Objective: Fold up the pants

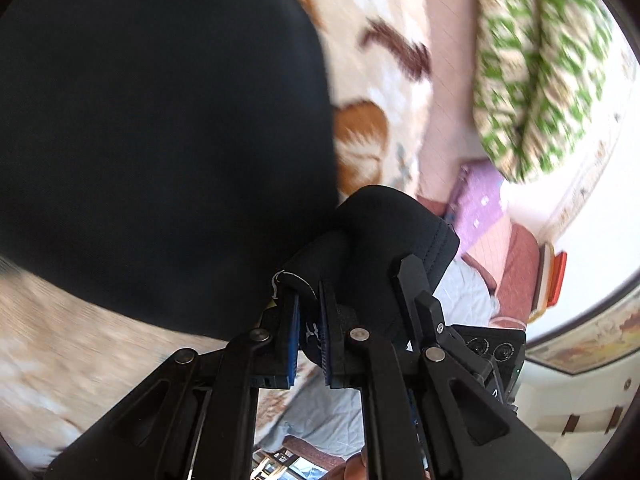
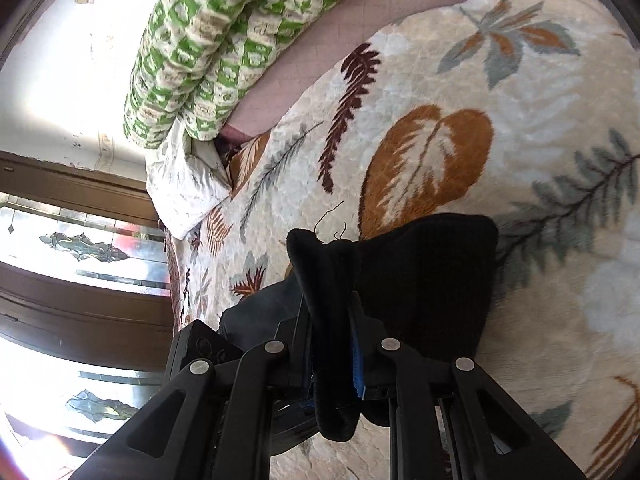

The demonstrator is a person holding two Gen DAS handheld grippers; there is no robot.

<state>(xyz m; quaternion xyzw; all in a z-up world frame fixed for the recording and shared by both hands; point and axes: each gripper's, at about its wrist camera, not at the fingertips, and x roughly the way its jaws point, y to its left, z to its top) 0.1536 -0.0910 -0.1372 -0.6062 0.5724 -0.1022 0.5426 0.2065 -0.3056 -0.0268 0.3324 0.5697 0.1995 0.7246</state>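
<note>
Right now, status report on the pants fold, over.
Left hand-held gripper shut on black pants. Right hand-held gripper shut on them too. Pants lifted off leaf-print blanket. Nothing blocking.

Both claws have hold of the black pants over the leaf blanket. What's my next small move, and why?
Probably carry the gripped edge across and lower it onto the rest of the black pants. The left claw and right claw are both shut on fabric lifted clear of the leaf-print blanket, so the fold is midway.
</note>
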